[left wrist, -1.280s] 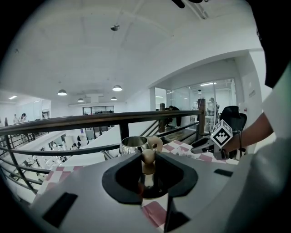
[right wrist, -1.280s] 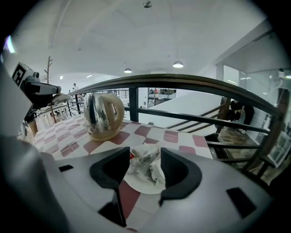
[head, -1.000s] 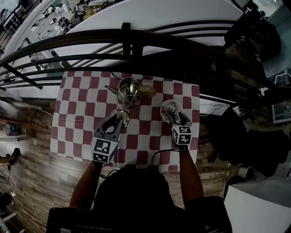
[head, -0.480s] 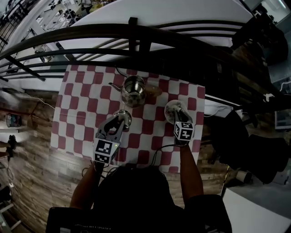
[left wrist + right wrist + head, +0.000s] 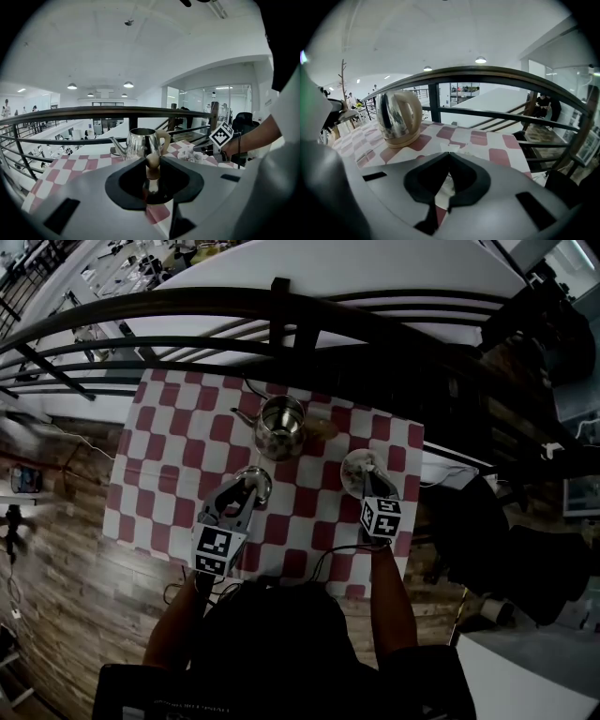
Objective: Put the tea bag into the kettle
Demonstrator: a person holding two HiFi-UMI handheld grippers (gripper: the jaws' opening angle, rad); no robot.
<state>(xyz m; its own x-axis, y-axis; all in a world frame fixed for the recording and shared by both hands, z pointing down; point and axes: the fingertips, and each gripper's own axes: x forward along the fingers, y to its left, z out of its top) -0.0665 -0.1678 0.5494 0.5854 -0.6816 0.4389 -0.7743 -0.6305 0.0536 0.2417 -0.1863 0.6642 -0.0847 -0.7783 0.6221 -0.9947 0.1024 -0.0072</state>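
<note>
A steel kettle (image 5: 279, 426) stands open on the checkered tablecloth (image 5: 169, 474); it also shows in the left gripper view (image 5: 142, 142) and the right gripper view (image 5: 397, 117). My left gripper (image 5: 246, 489) is shut on the beige knob (image 5: 152, 161) of the kettle lid (image 5: 254, 483), held just in front of the kettle. My right gripper (image 5: 367, 478) reaches into a small dish (image 5: 348, 465) of white tea bags (image 5: 191, 155). Its jaws have just been closing and now pinch a white tea bag (image 5: 447, 182) between them.
A dark metal railing (image 5: 281, 315) runs along the table's far edge, close behind the kettle. The cloth's right edge (image 5: 506, 145) drops off toward stairs. Wooden floor (image 5: 66, 568) lies left of the table.
The right gripper's jaws have come together over the dish. The left gripper keeps the lid in the same place. The head camera's view has shifted slightly.
</note>
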